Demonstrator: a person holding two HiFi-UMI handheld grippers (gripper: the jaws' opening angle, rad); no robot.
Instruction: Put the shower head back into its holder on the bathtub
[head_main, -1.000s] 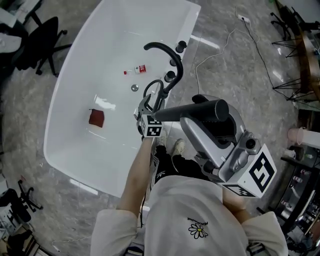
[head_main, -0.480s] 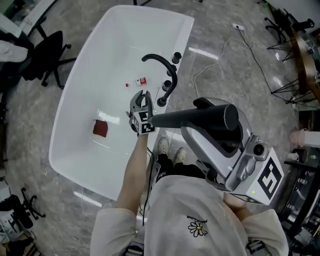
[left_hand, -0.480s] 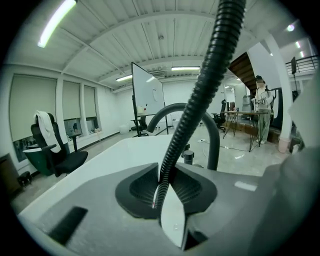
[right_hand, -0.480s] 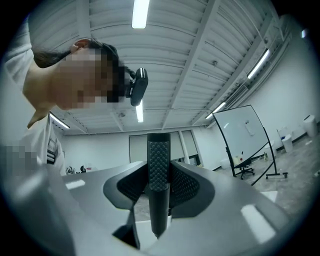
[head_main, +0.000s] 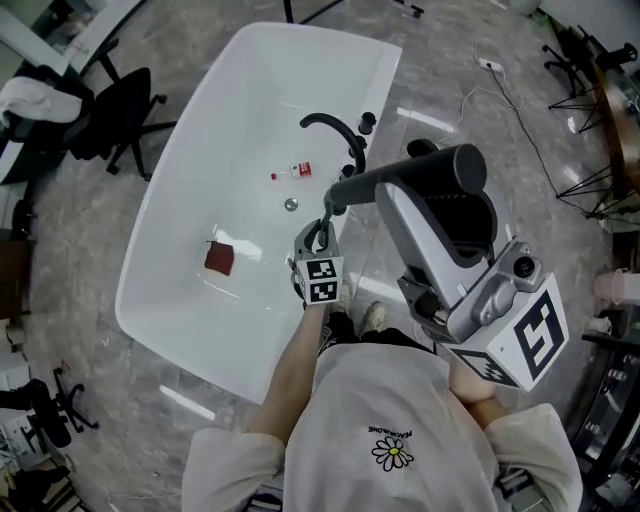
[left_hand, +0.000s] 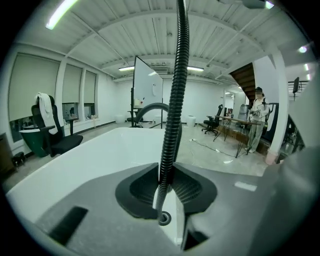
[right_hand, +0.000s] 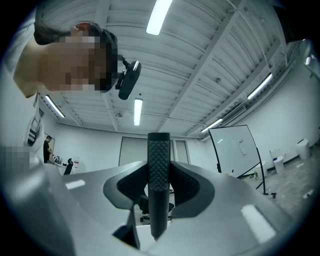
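Note:
A white bathtub (head_main: 180, 220) carries a black curved faucet (head_main: 335, 128) and black fittings (head_main: 367, 121) on its right rim. My right gripper (head_main: 432, 192) is shut on the shower head's black textured handle (head_main: 400, 178), which stands upright between the pads in the right gripper view (right_hand: 159, 180) and is raised above the rim. My left gripper (head_main: 318, 234) hangs near the tub's right rim. Its jaws are closing around the black ribbed shower hose (left_hand: 172, 110), and the pads (left_hand: 145, 187) pinch it where it runs up between them.
In the tub lie a dark red object (head_main: 220, 258), a small bottle (head_main: 297, 172) and the drain (head_main: 290, 204). Black office chairs (head_main: 125, 110) stand left of the tub. A white cable (head_main: 480, 90) trails over the marble floor at the right. My feet (head_main: 372, 318) are beside the tub.
The left gripper's jaws closed on the hose near the faucet base and lifted it toward me. The right gripper rose with the shower head, whose handle now reaches over the tub rim.

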